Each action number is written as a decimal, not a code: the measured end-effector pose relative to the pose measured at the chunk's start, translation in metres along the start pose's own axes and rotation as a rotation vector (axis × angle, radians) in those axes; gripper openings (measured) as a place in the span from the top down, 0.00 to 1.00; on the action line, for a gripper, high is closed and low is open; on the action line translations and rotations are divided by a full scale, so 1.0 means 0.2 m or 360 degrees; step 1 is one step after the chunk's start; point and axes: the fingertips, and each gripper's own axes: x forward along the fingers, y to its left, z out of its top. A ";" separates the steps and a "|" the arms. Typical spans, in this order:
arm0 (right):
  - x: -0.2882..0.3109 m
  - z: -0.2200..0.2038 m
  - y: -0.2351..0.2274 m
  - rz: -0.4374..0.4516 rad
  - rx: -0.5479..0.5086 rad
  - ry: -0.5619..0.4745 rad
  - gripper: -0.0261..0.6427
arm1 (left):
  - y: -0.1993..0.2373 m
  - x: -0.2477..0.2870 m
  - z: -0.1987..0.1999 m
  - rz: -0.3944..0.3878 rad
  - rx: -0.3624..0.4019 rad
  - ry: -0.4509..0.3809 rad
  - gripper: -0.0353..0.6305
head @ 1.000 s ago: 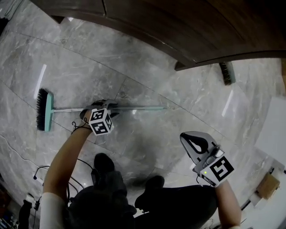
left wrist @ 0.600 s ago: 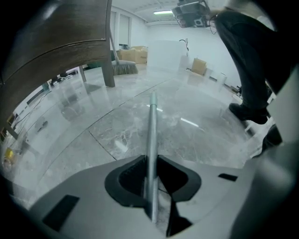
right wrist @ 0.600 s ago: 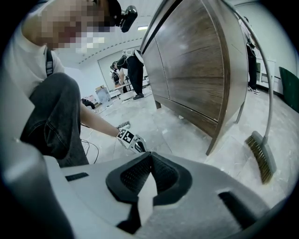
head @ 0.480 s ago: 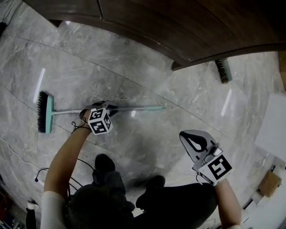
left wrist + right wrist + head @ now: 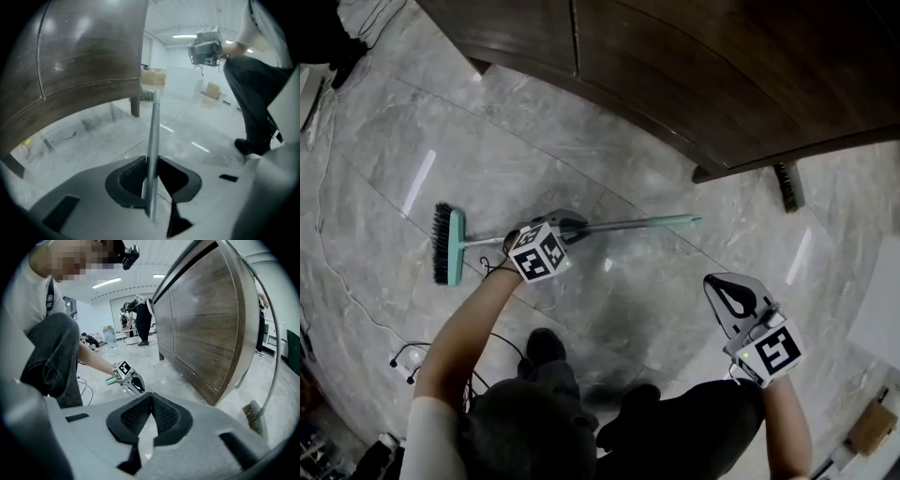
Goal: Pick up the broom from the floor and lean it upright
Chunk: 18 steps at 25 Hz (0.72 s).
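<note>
A bare lab-like hall: grey marble floor (image 5: 487,159), dark wooden cabinet (image 5: 722,75), cardboard boxes (image 5: 153,76), ceiling strip lights (image 5: 183,36).

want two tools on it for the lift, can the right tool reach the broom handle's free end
Probably yes: the right tool hangs empty, only bare floor lies between it and the broom handle's free end, and the left tool grips further along. The right tool's jaws would need to open first.
</note>
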 end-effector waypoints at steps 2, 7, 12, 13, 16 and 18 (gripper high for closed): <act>0.01 0.06 0.00 0.0001 -0.0019 -0.0031 0.96 | 0.04 -0.08 0.08 0.0049 -0.0037 -0.0064 0.83; 0.03 0.19 0.04 0.0019 -0.0087 -0.0076 0.96 | 0.17 -0.29 0.24 0.0193 -0.0153 -0.0248 0.83; 0.04 0.30 0.05 0.0009 -0.0135 -0.0122 0.96 | 0.30 -0.52 0.38 0.0346 -0.0292 -0.0423 0.83; 0.04 0.33 0.04 0.0004 -0.0142 -0.0140 0.96 | 0.31 -0.56 0.41 0.0353 -0.0322 -0.0450 0.83; 0.01 0.41 0.05 -0.0003 -0.0163 -0.0178 0.96 | 0.32 -0.65 0.51 0.0369 -0.0392 -0.0531 0.83; 0.00 0.46 0.06 -0.0003 -0.0183 -0.0208 0.96 | 0.33 -0.72 0.58 0.0389 -0.0433 -0.0594 0.83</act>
